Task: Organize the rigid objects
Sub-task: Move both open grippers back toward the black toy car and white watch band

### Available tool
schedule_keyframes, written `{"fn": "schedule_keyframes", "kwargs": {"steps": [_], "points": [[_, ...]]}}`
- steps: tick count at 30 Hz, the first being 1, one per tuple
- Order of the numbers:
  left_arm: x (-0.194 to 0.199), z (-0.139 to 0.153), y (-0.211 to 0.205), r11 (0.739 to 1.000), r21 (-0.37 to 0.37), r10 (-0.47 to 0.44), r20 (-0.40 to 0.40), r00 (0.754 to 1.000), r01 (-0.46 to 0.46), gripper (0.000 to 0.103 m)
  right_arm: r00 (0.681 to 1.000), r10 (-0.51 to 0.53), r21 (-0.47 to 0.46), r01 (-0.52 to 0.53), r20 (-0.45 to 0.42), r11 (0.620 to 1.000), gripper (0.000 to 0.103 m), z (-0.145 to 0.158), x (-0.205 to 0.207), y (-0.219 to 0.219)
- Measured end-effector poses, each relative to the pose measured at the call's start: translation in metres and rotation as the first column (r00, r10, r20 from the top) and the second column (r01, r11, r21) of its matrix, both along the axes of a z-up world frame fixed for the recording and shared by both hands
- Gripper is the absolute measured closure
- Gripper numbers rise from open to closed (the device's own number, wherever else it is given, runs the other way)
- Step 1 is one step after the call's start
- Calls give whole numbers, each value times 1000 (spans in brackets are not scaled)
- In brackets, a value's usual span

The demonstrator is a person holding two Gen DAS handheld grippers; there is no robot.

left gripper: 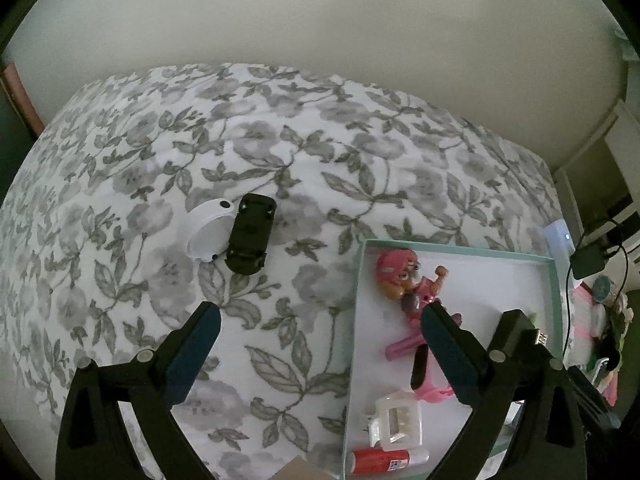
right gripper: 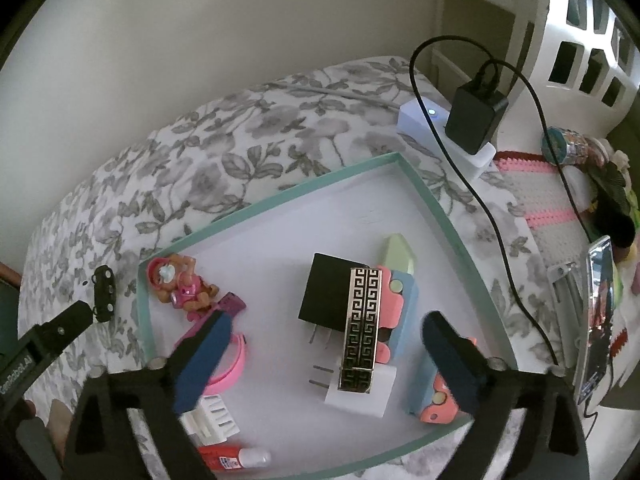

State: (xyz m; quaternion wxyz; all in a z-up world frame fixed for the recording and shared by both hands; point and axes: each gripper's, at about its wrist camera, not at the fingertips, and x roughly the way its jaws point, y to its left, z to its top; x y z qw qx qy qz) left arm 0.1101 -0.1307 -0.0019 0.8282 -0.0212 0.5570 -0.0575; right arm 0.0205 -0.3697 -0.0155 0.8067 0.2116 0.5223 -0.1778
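Observation:
A teal-rimmed tray (right gripper: 280, 196) lies on the flowered bedspread (left gripper: 280, 140). My right gripper (right gripper: 328, 322) hangs open above it. Below its spread fingers a gold-and-black patterned case (right gripper: 362, 328) rests on a black charger (right gripper: 324, 292) and a white plug (right gripper: 360, 396). Also in the tray are a pink pup figure (right gripper: 180, 284), a pink bracelet (right gripper: 234, 368), a white hair claw (left gripper: 396, 420) and a red glue stick (left gripper: 384, 460). My left gripper (left gripper: 320, 316) is open and empty over the tray's left rim (left gripper: 356, 320). A black toy car (left gripper: 250, 240) and a white ring (left gripper: 208, 230) lie on the bedspread beyond it.
Blue-and-pink toy blocks (right gripper: 404, 300) and a pale green piece (right gripper: 400, 252) sit at the tray's right side. A white power strip with a black adapter (right gripper: 476, 120) and its cable (right gripper: 492, 220) lie right of the tray. A phone (right gripper: 598, 320), a knitted cloth (right gripper: 540, 192) and a white basket (right gripper: 580, 40) stand further right.

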Motion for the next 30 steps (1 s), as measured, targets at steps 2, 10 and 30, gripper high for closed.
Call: {"fn": "schedule_keyframes", "kwargs": {"steps": [2, 10, 30], "points": [[1, -1, 2, 1000, -4, 5, -6, 1000, -5, 3, 1000, 1, 5, -1, -2, 1000, 0, -1, 0, 0], [3, -5, 5, 1000, -1, 10, -25, 1000, -10, 3, 1000, 20, 16, -20, -16, 1000, 0, -6, 4, 5], [25, -1, 84, 993, 8, 120, -6, 993, -119, 3, 976, 209, -24, -208, 57, 978, 0, 10, 41, 77]]}}
